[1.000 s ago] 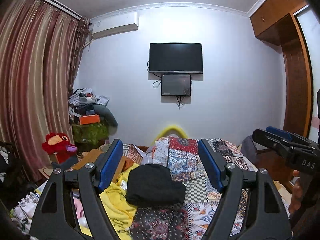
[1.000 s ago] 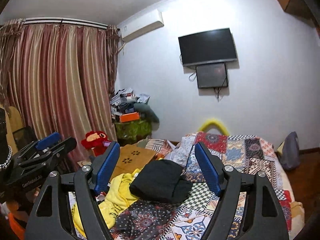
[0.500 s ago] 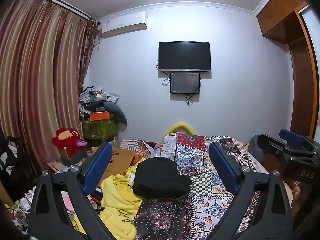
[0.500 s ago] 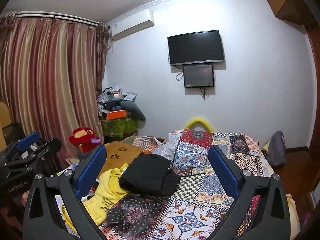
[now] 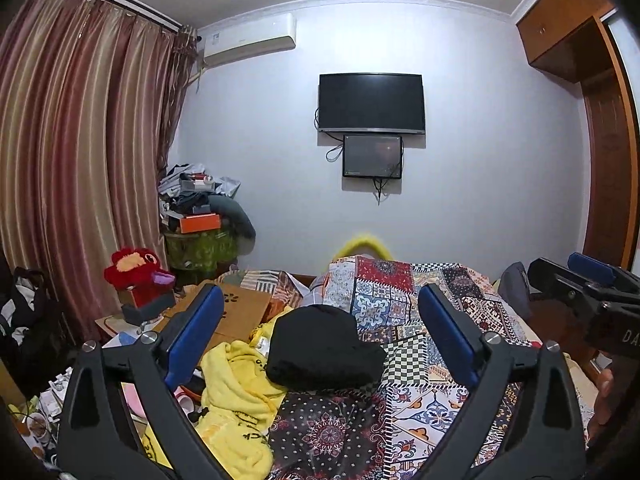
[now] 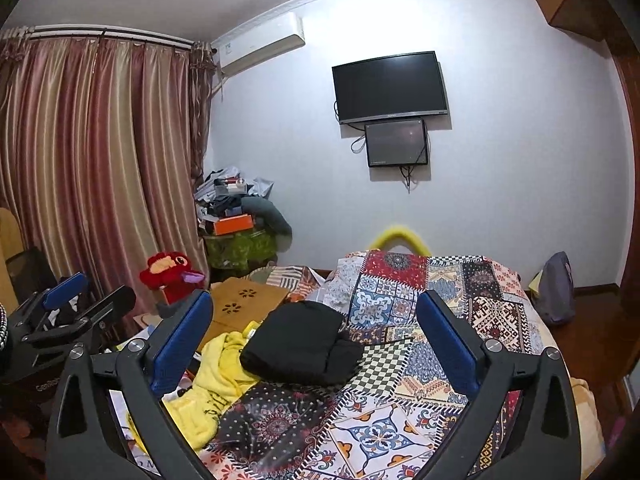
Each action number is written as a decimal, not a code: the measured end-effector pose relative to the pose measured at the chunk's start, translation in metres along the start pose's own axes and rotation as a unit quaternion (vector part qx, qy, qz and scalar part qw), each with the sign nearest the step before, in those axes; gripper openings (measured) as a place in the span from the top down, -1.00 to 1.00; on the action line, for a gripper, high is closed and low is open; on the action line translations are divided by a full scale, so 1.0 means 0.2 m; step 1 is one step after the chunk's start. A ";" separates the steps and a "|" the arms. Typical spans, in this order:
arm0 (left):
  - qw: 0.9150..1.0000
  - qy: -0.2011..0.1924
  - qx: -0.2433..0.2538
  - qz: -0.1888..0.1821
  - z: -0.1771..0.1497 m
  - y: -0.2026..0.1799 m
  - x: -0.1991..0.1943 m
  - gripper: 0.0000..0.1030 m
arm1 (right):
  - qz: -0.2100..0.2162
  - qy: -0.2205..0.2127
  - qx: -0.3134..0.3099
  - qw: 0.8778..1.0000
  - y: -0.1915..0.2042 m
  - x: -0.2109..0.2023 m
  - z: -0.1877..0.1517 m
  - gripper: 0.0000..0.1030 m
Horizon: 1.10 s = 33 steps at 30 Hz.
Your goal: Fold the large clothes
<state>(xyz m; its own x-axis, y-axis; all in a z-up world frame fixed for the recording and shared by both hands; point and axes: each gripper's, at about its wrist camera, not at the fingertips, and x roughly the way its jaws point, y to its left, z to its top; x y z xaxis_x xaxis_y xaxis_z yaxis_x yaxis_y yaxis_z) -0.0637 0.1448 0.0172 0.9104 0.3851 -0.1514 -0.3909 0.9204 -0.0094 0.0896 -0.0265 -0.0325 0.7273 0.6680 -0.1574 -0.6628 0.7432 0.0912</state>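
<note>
A folded black garment (image 5: 320,346) lies on the patchwork bedspread (image 5: 400,304), also in the right wrist view (image 6: 300,344). A crumpled yellow garment (image 5: 236,388) lies to its left, seen too in the right wrist view (image 6: 216,376). My left gripper (image 5: 320,332) is open and empty, held above and short of the black garment. My right gripper (image 6: 314,336) is open and empty, likewise above the bed. The right gripper shows at the far right of the left wrist view (image 5: 580,284); the left gripper shows at the left of the right wrist view (image 6: 76,304).
A red plush toy (image 5: 134,272) and a wooden lap table (image 6: 248,304) sit left of the bed. A cluttered pile (image 5: 200,216) stands in the corner by the curtains (image 5: 80,160). A TV (image 5: 370,102) hangs on the far wall. A grey bag (image 6: 556,288) sits on the floor right.
Both grippers have opened wider and pulled back and up from the bed. The black garment looks smaller and farther away.
</note>
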 end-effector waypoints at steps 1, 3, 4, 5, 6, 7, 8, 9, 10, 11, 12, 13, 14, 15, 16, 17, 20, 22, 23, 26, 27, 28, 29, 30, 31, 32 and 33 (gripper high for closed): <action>1.000 0.002 -0.001 0.000 0.00 0.00 0.01 -0.91 | 0.000 0.002 0.000 1.000 0.00 0.00 0.00 -0.96; 1.000 0.006 -0.003 0.000 -0.01 0.00 0.03 -0.91 | 0.000 0.006 0.001 1.000 0.00 0.01 0.00 -0.96; 1.000 0.008 -0.004 0.000 -0.01 0.00 0.03 -0.91 | -0.001 0.007 0.001 1.000 0.00 0.01 0.00 -0.96; 1.000 0.009 -0.005 0.000 -0.02 0.00 0.04 -0.91 | -0.001 0.008 0.001 1.000 0.00 0.01 0.00 -0.96; 1.000 0.011 -0.005 -0.001 -0.02 0.01 0.05 -0.91 | -0.001 0.010 0.001 1.000 -0.01 0.02 -0.01 -0.96; 1.000 0.012 -0.005 -0.001 -0.02 0.01 0.05 -0.91 | -0.001 0.012 0.002 1.000 -0.01 0.02 -0.01 -0.96; 1.000 0.013 -0.006 -0.001 -0.02 0.01 0.05 -0.91 | -0.001 0.013 0.002 1.000 -0.01 0.02 -0.01 -0.96; 1.000 0.013 -0.007 0.000 -0.03 0.01 0.06 -0.91 | -0.002 0.014 0.002 1.000 -0.01 0.02 -0.01 -0.96; 1.000 0.013 -0.008 0.000 -0.03 0.01 0.06 -0.91 | -0.002 0.015 0.002 1.000 -0.01 0.02 -0.01 -0.96; 1.000 0.014 -0.008 -0.001 -0.03 0.01 0.06 -0.91 | -0.002 0.015 0.003 1.000 -0.01 0.02 -0.01 -0.96; 1.000 0.015 -0.009 -0.001 -0.03 0.01 0.07 -0.91 | -0.002 0.015 0.003 1.000 -0.01 0.02 -0.01 -0.96; 1.000 0.016 -0.010 -0.002 -0.02 0.01 0.08 -0.91 | -0.003 0.015 0.004 1.000 -0.01 0.02 -0.01 -0.96; 1.000 0.016 -0.010 -0.002 -0.03 0.01 0.08 -0.91 | -0.003 0.015 0.004 1.000 -0.01 0.01 0.00 -0.96; 1.000 0.017 -0.010 -0.002 -0.03 0.01 0.08 -0.91 | -0.003 0.015 0.003 1.000 -0.01 0.01 0.00 -0.96; 1.000 0.017 -0.010 -0.003 -0.03 0.01 0.08 -0.91 | -0.003 0.015 0.003 1.000 -0.01 0.01 0.00 -0.96; 1.000 0.017 -0.011 -0.004 -0.03 0.01 0.08 -0.91 | -0.003 0.015 0.003 1.000 -0.01 0.01 0.00 -0.96; 1.000 0.021 -0.010 -0.008 -0.04 0.01 0.09 -0.91 | -0.002 0.016 0.003 1.000 -0.01 0.01 0.00 -0.96; 1.000 0.021 -0.009 -0.007 -0.04 0.00 0.09 -0.91 | -0.002 0.017 0.002 1.000 -0.01 0.01 0.00 -0.96; 1.000 0.022 -0.010 -0.007 -0.05 0.00 0.09 -0.91 | -0.002 0.018 0.002 1.000 -0.01 0.01 0.00 -0.96; 1.000 0.022 -0.010 -0.007 -0.05 0.00 0.09 -0.91 | -0.001 0.019 0.003 1.000 -0.01 0.01 0.00 -0.96; 1.000 0.022 -0.011 -0.007 -0.06 0.00 0.09 -0.91 | -0.001 0.020 0.003 1.000 -0.01 0.01 0.00 -0.96; 1.000 0.022 -0.011 -0.007 -0.06 0.01 0.09 -0.91 | -0.001 0.020 0.002 1.000 -0.01 0.01 0.00 -0.96; 1.000 0.023 -0.011 -0.008 -0.06 0.01 0.09 -0.91 | -0.001 0.020 0.002 1.000 -0.01 0.01 0.00 -0.96; 1.000 0.023 -0.011 -0.008 -0.06 0.01 0.09 -0.91 | -0.001 0.020 0.002 1.000 -0.01 0.01 0.00 -0.96; 1.000 0.023 -0.011 -0.009 -0.06 0.01 0.09 -0.91 | -0.001 0.021 0.002 1.000 -0.01 0.01 0.00 -0.96; 1.000 0.023 -0.011 -0.009 -0.06 0.01 0.09 -0.91 | -0.001 0.022 0.003 1.000 -0.01 0.01 0.00 -0.96; 1.000 0.023 -0.012 -0.009 -0.06 0.00 0.09 -0.91 | -0.002 0.022 0.002 1.000 -0.01 0.01 0.00 -0.96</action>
<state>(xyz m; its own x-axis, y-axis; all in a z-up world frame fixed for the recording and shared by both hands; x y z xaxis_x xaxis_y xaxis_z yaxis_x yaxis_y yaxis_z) -0.0486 0.1520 0.0026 0.9101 0.3645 -0.1973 -0.3781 0.9251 -0.0353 0.0926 -0.0258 -0.0337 0.7208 0.6633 -0.2010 -0.6595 0.7456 0.0953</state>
